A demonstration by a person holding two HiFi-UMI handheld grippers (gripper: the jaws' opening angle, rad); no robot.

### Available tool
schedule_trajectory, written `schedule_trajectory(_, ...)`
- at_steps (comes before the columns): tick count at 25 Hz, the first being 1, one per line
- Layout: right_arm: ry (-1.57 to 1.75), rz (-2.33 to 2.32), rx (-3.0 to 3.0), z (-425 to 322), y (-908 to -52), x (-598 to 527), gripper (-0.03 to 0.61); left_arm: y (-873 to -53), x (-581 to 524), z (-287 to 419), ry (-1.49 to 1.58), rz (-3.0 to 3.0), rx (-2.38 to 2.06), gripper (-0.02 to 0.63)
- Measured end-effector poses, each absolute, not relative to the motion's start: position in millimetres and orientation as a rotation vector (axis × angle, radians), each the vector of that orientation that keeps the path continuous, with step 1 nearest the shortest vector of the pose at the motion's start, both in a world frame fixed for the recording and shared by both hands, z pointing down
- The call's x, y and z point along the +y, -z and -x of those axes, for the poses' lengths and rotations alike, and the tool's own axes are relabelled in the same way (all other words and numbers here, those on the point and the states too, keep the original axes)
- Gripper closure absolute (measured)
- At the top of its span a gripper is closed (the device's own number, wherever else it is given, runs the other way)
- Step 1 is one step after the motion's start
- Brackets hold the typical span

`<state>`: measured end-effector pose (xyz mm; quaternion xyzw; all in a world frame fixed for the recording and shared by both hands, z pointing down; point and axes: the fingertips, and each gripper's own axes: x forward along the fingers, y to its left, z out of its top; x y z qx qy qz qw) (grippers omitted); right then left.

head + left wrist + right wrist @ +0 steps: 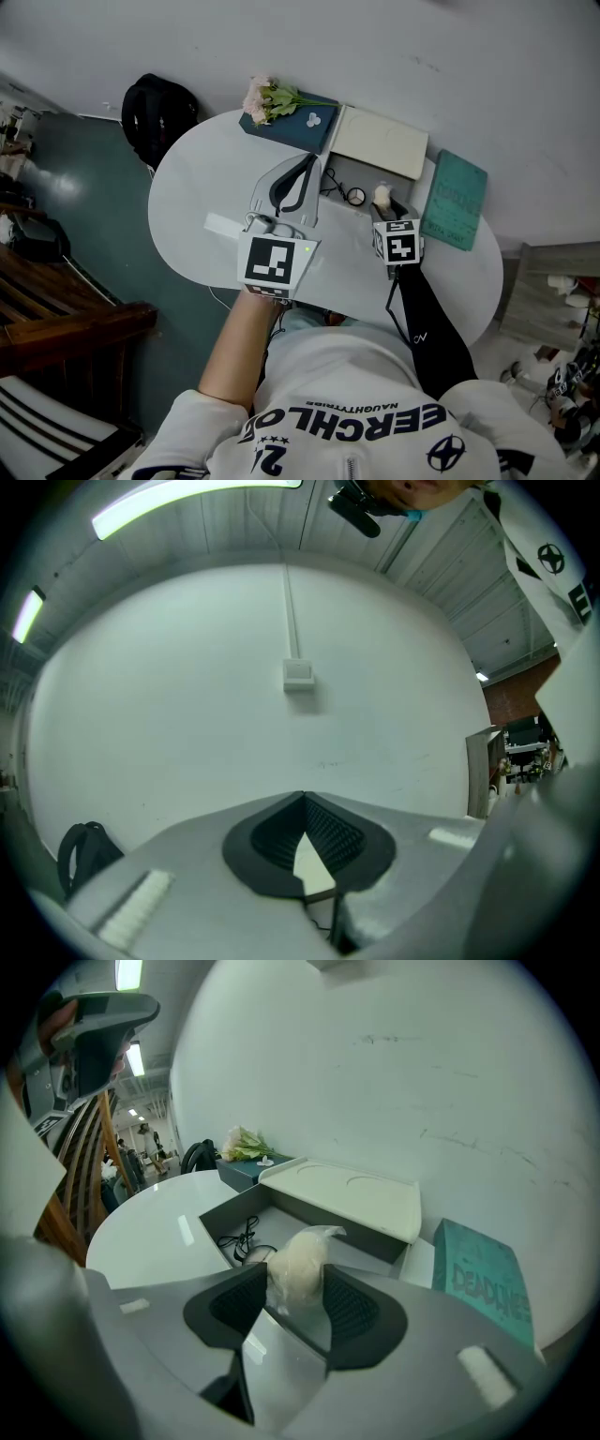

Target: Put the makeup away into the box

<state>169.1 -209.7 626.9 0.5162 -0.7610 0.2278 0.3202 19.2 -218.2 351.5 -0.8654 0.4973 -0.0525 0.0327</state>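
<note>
Right tool (293, 1279): pinching a pale, plastic-wrapped puff (298, 1252), held up right at the near side of the open box (312, 1211).
Left tool (302, 797): tips pressed together with nothing in them, aimed at the wall.
Box contents: a black cable (234, 1237) and some small round thing (356, 196). Can't really tell what that is.
Progress: puff's grabbed but not in yet, so I'd say the drop is what's left. I can't spot other loose makeup on the table (197, 197).
</note>
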Motion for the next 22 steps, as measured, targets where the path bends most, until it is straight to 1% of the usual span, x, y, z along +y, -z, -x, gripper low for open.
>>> schedule_trajectory(1, -0.599, -1.353, -2.014, -166.3, -626.0, -209.7, 0.324, -351.1, -218.4, -19.0, 0.159, 2.662, 1.532, 0.612)
schedule_trajectory(2, -0.598, -1.342, -2.028, -162.8, -625.6, -209.1, 0.241, -351.2, -218.3, -19.2, 0.159, 2.662, 1.532, 0.612)
schedule_trajectory(3, -0.595, -1.330, -2.037, -159.6, -626.0, -207.9, 0.218, -351.8, -218.2, -19.4, 0.160, 2.663, 1.531, 0.612)
schedule_trajectory(17, -0.582, -1.296, -2.053, -153.9, -627.8, -204.2, 0.239, -354.6, -217.8, -24.3, 0.163, 2.679, 1.524, 0.612)
schedule_trajectory(22, -0.576, -1.336, -2.090, -157.7, -615.0, -207.3, 0.245, -353.7, -219.1, -23.5, 0.171, 2.676, 1.527, 0.612)
